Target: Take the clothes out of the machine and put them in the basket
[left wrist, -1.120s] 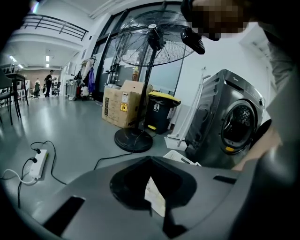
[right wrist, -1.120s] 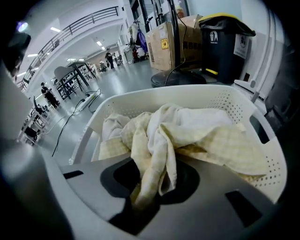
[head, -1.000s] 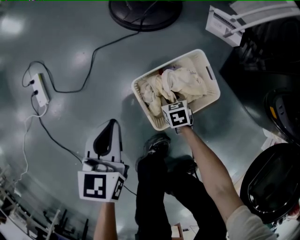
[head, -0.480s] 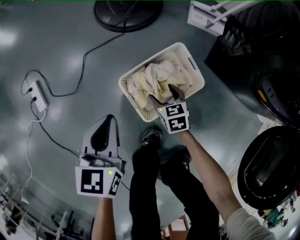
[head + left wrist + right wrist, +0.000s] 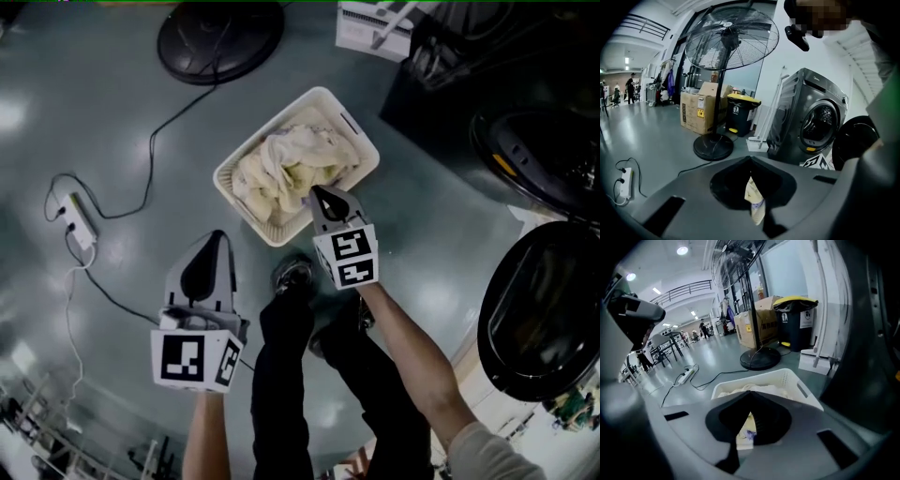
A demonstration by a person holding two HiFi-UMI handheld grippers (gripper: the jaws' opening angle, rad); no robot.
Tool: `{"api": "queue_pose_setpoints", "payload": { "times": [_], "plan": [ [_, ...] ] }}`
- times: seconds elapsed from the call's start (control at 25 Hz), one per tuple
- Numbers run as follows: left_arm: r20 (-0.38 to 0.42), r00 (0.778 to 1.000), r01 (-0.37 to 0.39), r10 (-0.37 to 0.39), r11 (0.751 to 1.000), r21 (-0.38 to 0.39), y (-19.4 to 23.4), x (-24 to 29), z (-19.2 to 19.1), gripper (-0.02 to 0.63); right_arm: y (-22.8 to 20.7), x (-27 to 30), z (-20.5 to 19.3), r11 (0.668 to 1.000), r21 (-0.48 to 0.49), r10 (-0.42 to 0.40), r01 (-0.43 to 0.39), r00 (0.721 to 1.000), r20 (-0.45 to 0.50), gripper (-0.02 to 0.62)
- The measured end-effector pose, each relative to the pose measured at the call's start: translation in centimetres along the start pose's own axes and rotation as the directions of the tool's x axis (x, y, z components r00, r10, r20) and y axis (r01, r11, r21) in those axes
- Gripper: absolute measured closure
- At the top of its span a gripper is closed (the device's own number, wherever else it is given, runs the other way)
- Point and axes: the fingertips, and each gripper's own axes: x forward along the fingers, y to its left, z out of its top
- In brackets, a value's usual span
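A white slatted basket on the grey floor holds cream clothes. My right gripper hovers above the basket's near rim. Its jaws have just been closing and now meet in a point with nothing between them. In the right gripper view the basket and clothes lie just beyond the right gripper. My left gripper is shut and empty over bare floor, left of the person's legs. The left gripper faces the dark washing machine, whose door hangs open.
The machine's drum opening and round open door are at the right. A standing fan's base sits beyond the basket. A power strip and its cable lie at the left. The person's shoe stands beside the basket.
The right gripper rose out of the basket off the clothes, opened its jaws, then shut them empty. The left gripper kept its place in the picture.
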Motion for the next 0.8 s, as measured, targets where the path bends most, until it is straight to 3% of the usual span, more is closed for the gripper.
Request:
{"api": "queue_pose_setpoints", "payload": {
  "times": [0.16,0.36,0.6,0.8],
  "plan": [
    [-0.035,0.997,0.076,-0.074,0.996,0.047,-3.5,1.4,0.5,0.588,-3.1,-5.0,0.9,0.994,0.085,-0.072,0.066,0.995,0.068,0.571],
    [-0.061,0.981,0.19,-0.185,0.977,0.092,-10.6,4.3,1.9,0.589,-9.5,-13.5,0.5,0.964,0.192,-0.21,0.186,0.97,0.118,0.571],
    [-0.106,0.93,0.365,-0.351,0.913,0.182,-21.0,6.6,4.8,0.589,-16.7,-25.8,-1.9,0.868,0.329,-0.427,0.371,0.896,0.117,0.571],
    [-0.132,0.897,0.441,-0.421,0.869,0.224,-28.2,5.4,7.7,0.589,-19.1,-35.1,-2.3,0.807,0.388,-0.519,0.445,0.848,0.108,0.571]
  ]
}}
